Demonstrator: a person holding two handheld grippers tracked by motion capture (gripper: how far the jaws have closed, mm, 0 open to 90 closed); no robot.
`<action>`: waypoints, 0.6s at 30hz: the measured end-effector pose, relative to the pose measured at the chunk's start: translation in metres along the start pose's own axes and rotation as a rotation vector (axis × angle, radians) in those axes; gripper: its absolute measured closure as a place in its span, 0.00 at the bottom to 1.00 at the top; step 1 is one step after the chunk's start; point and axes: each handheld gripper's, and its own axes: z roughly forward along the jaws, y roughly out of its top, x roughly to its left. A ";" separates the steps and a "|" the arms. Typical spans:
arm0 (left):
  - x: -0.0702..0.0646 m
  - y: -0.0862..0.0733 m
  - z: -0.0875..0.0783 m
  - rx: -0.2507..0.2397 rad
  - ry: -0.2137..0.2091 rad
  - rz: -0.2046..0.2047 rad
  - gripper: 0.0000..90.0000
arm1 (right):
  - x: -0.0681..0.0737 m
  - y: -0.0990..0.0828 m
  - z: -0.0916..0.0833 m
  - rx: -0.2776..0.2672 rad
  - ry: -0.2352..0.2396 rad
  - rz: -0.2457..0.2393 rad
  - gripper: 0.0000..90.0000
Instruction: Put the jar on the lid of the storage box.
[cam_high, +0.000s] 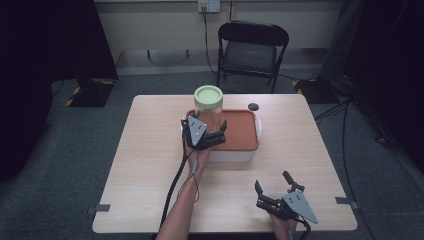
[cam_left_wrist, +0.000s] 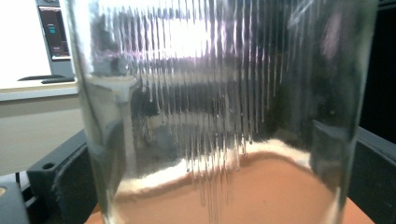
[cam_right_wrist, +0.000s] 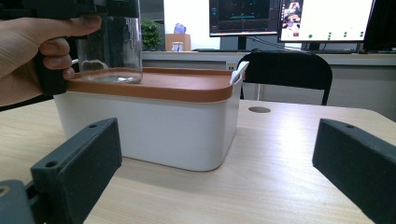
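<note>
One bench (cam_high: 150, 165) carries one white box (cam_high: 235, 156) with one orange lid (cam_high: 240, 132). One glass jar (cam_high: 209, 112) stands on that lid, with one green cap (cam_high: 208, 94). One small dark disc (cam_high: 253, 106) lies on the bench. There are two grippers: the left gripper (cam_high: 216, 139) and the right gripper (cam_high: 272, 184). One black chair (cam_high: 252, 47) stands behind the bench. Two screens (cam_right_wrist: 289, 16) glow in the right gripper view.

Lab, monitors (cam_right_wrist: 289, 18) (screens lit), taped floor (cam_high: 75, 92)
</note>
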 end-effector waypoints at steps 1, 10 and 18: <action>0.000 0.000 0.000 0.002 0.001 0.001 0.00 | 0.000 0.000 0.000 0.000 0.000 0.000 0.00; 0.001 0.001 -0.002 0.004 0.007 -0.009 0.00 | 0.000 0.000 0.000 0.000 0.000 -0.001 0.00; 0.001 0.003 -0.004 0.008 0.013 -0.002 0.00 | 0.000 0.000 0.000 0.000 0.000 -0.001 0.00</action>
